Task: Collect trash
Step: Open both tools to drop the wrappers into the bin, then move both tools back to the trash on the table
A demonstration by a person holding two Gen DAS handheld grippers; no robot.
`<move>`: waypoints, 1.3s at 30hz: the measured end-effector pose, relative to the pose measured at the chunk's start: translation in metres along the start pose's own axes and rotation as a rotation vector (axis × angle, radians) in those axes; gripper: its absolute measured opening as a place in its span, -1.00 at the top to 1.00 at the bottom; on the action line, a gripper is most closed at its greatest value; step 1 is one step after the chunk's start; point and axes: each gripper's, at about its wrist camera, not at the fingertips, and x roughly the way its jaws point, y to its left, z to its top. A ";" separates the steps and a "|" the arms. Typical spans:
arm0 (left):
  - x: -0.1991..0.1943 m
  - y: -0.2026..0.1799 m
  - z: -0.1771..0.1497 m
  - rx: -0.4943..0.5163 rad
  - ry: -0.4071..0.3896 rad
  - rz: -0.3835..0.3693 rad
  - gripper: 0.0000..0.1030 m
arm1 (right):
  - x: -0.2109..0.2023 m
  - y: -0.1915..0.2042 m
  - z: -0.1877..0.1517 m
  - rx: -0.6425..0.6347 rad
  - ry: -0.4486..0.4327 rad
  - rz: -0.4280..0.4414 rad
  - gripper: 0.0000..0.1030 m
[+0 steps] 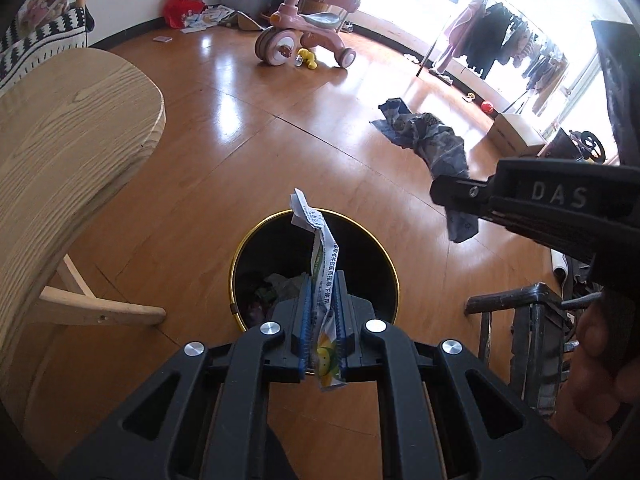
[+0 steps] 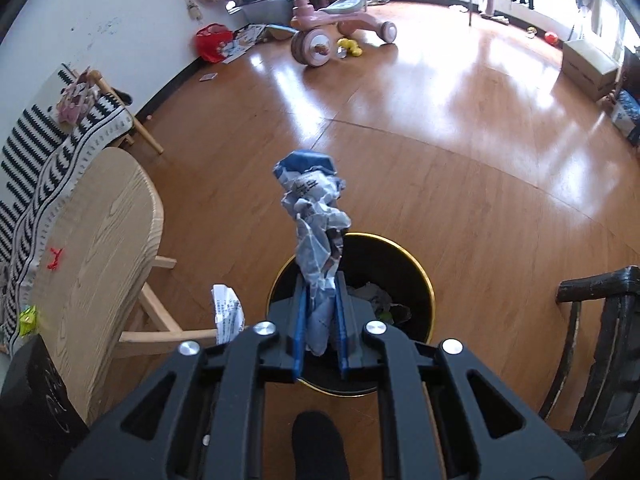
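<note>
Below both grippers stands one round black bin (image 1: 362, 256) with a gold rim, on a glossy wooden floor (image 1: 248, 128). Its near edge is hidden behind the gripper bodies in both views, and what lies in it is only a dim heap of crumpled scraps, hard to make out.

The left gripper (image 1: 322, 308) has its blue-padded fingers closed on a long printed wrapper (image 1: 325, 264); the strip rises past the fingertips above the bin's mouth, and its lower end hangs out behind the pads. The right gripper (image 2: 320, 308) is likewise clamped on a crumpled blue-and-white wad of paper (image 2: 314, 216), which stands up beyond the fingertips over the bin's far left rim. From the left wrist the wad looks dark against the window glare, and the right gripper's fingers are mostly hidden behind its own black housing. From the right wrist only the top of the wrapper shows, at the left; the left gripper itself is out of sight.

Two pieces of trash are held, one per gripper. To the left a pale wooden chair (image 2: 100, 264) stands close to the bin; to the right a dark chair (image 2: 596, 340) is cut off by the frame edge. Between them, and far across the floor, the room lies open up to one pink tricycle (image 2: 328, 28) near the far wall.
</note>
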 end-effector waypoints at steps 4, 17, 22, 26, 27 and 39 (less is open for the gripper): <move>-0.004 0.005 0.001 -0.034 -0.041 0.023 -0.52 | -0.003 -0.002 0.001 0.027 -0.018 -0.027 -0.09; -0.084 0.098 -0.008 -0.082 -0.104 0.101 -0.70 | -0.017 0.098 -0.014 -0.199 -0.077 0.027 -0.39; -0.172 0.194 -0.028 -0.125 -0.195 0.257 -0.76 | -0.025 0.185 -0.038 -0.360 -0.103 0.111 -0.42; -0.244 0.286 -0.052 -0.225 -0.259 0.390 -0.78 | -0.025 0.274 -0.067 -0.493 -0.094 0.209 -0.43; -0.256 0.302 -0.057 -0.245 -0.271 0.414 -0.78 | -0.024 0.294 -0.073 -0.522 -0.085 0.231 -0.43; -0.344 0.475 -0.137 -0.647 -0.313 0.584 -0.80 | 0.002 0.517 -0.164 -0.756 -0.017 0.411 -0.43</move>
